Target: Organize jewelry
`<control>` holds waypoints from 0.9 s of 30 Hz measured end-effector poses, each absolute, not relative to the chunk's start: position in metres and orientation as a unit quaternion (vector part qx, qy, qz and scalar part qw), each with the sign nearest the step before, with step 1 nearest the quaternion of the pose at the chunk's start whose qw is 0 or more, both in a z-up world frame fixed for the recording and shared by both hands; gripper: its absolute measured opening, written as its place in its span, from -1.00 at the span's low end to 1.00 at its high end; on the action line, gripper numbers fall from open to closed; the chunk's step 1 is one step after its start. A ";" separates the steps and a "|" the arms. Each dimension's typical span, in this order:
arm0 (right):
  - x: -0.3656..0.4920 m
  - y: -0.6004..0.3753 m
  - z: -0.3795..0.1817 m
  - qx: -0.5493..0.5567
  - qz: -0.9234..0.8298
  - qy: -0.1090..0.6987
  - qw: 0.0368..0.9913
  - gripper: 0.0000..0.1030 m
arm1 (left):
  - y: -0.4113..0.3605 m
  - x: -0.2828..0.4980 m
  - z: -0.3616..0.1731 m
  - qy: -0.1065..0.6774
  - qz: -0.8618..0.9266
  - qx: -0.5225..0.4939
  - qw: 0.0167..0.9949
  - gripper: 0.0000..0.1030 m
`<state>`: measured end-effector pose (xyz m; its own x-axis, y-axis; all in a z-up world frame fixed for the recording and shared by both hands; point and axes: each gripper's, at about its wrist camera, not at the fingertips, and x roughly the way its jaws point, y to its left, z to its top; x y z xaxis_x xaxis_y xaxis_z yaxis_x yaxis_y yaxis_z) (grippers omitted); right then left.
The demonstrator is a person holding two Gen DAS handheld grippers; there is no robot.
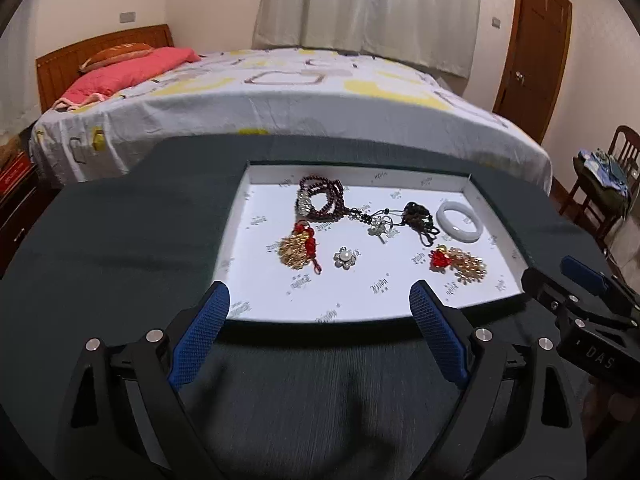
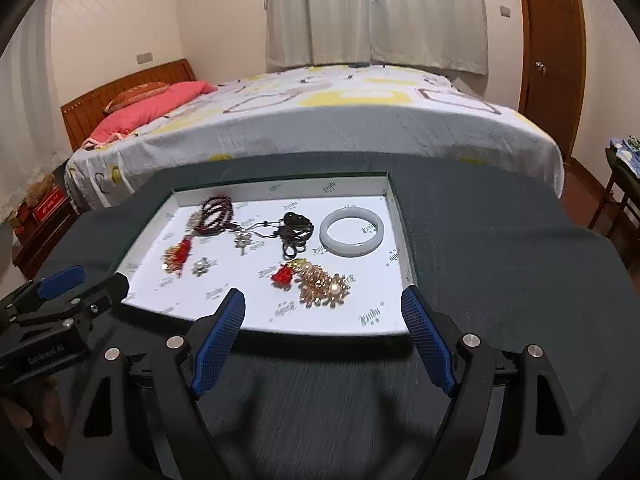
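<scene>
A shallow white box tray (image 1: 256, 200) (image 2: 160, 216) lies on a dark green cloth. In it are a dark red bead string (image 1: 320, 200) (image 2: 216, 214), a black cord necklace (image 1: 418, 218) (image 2: 296, 232), a white jade bangle (image 1: 459, 221) (image 2: 352, 230), two gold brooches with red knots (image 1: 298, 250) (image 1: 460, 262) (image 2: 320, 282), a small pearl flower brooch (image 1: 346, 257) (image 2: 201, 266) and a silver pendant (image 1: 379, 229). My left gripper (image 1: 320, 300) is open and empty at the tray's near edge. My right gripper (image 2: 323, 308) is open and empty at the near right corner.
The dark green cloth (image 1: 120, 232) covers the table. Behind it stands a bed (image 1: 280, 92) with a pink pillow. A wooden door (image 1: 536, 40) and a chair (image 1: 600, 184) with clothes are at the right. Curtains hang at the back.
</scene>
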<state>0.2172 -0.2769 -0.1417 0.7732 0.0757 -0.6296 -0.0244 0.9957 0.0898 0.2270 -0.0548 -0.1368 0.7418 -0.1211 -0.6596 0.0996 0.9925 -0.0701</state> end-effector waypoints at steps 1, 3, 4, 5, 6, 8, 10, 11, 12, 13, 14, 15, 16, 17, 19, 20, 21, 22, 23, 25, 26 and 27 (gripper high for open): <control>0.210 -0.276 -0.137 0.037 0.027 0.331 0.942 0.51 | -0.053 0.220 -0.132 0.351 -0.058 -0.014 0.935 0.73; 0.197 -0.275 -0.128 0.033 0.026 0.325 0.945 0.51 | -0.051 0.206 -0.123 0.343 -0.057 -0.014 0.938 0.73; 0.192 -0.274 -0.125 0.032 0.026 0.322 0.946 0.51 | -0.050 0.200 -0.120 0.340 -0.057 -0.014 0.939 0.73; 0.184 -0.273 -0.119 0.032 0.026 0.318 0.947 0.51 | -0.048 0.191 -0.114 0.335 -0.056 -0.014 0.941 0.73; 0.177 -0.273 -0.114 0.033 0.027 0.314 0.948 0.51 | -0.047 0.185 -0.110 0.331 -0.055 -0.014 0.942 0.74; 0.165 -0.271 -0.106 0.029 0.028 0.307 0.951 0.54 | -0.043 0.170 -0.101 0.323 -0.052 -0.015 0.945 0.74; 0.151 -0.268 -0.097 0.022 0.029 0.297 0.954 0.56 | -0.040 0.156 -0.092 0.316 -0.047 -0.015 0.948 0.75; 0.147 -0.267 -0.093 0.020 0.031 0.294 0.955 0.56 | -0.039 0.149 -0.087 0.310 -0.046 -0.015 0.949 0.76; 0.142 -0.266 -0.089 0.017 0.032 0.291 0.956 0.56 | -0.038 0.142 -0.082 0.305 -0.045 -0.014 0.951 0.76; 0.137 -0.266 -0.085 0.016 0.033 0.287 0.957 0.56 | -0.037 0.136 -0.077 0.300 -0.043 -0.013 0.953 0.77; 0.130 -0.265 -0.080 0.016 0.033 0.282 0.959 0.57 | -0.037 0.132 -0.074 0.297 -0.042 -0.012 0.954 0.77; 0.125 -0.265 -0.076 0.017 0.034 0.279 0.960 0.57 | -0.036 0.126 -0.069 0.294 -0.042 -0.011 0.955 0.77; 0.121 -0.265 -0.073 0.017 0.034 0.276 0.960 0.57 | -0.036 0.120 -0.065 0.290 -0.042 -0.011 0.956 0.78; 0.115 -0.265 -0.069 0.017 0.034 0.272 0.961 0.57 | -0.035 0.115 -0.061 0.286 -0.042 -0.011 0.957 0.80; 0.105 -0.264 -0.061 0.018 0.035 0.264 0.964 0.57 | -0.034 0.104 -0.052 0.276 -0.040 -0.013 0.960 0.82; 0.103 -0.263 -0.059 0.018 0.034 0.262 0.964 0.57 | -0.033 0.098 -0.048 0.271 -0.040 -0.014 0.962 0.82; 0.098 -0.263 -0.055 0.017 0.034 0.258 0.965 0.57 | -0.032 0.093 -0.044 0.267 -0.041 -0.014 0.963 0.82; 0.093 -0.263 -0.050 0.015 0.033 0.253 0.967 0.57 | -0.032 0.090 -0.042 0.265 -0.041 -0.015 0.963 0.82; 0.089 -0.263 -0.048 0.014 0.033 0.250 0.968 0.58 | -0.031 0.085 -0.038 0.261 -0.041 -0.015 0.964 0.83; 0.080 -0.262 -0.041 0.011 0.031 0.244 0.969 0.58 | -0.031 0.078 -0.032 0.255 -0.042 -0.014 0.966 0.83; 0.076 -0.262 -0.040 0.010 0.031 0.241 0.970 0.59 | -0.030 0.072 -0.029 0.251 -0.043 -0.012 0.967 0.83; 0.071 -0.262 -0.037 0.009 0.030 0.236 0.971 0.60 | -0.030 0.068 -0.026 0.248 -0.043 -0.010 0.968 0.84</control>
